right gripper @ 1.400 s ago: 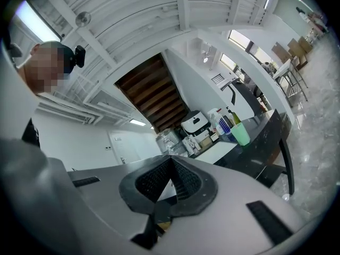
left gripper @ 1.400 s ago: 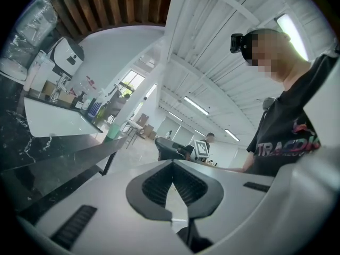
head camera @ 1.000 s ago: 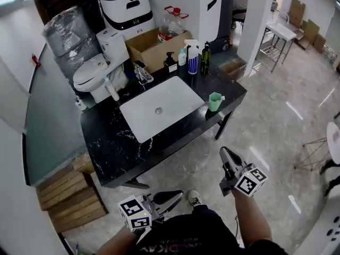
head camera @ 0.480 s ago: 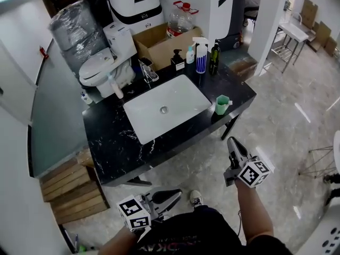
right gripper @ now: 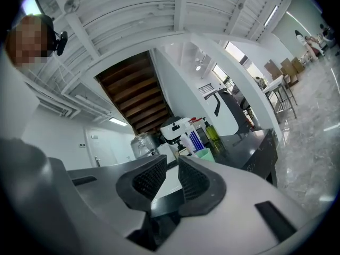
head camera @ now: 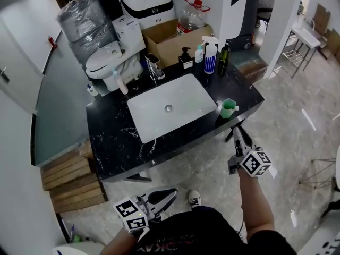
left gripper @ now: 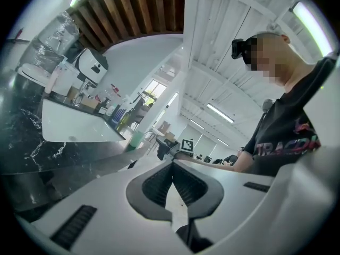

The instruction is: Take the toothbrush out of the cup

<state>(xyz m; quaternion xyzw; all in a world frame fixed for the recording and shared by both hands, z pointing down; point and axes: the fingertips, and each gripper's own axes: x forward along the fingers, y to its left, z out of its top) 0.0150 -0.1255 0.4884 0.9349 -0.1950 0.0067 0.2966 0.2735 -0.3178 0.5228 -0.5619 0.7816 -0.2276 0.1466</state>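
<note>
The right claw stands narrowly parted and empty, aimed at the mint-green plastic cup but well short of it. The left claw is pressed together, empty, low by the person's body. Nothing is done yet, I judge: the white toothbrush sits in the cup at the right end of the black marbled table, beside the white rectangular sink. Glossy grey floor lies around.
</note>
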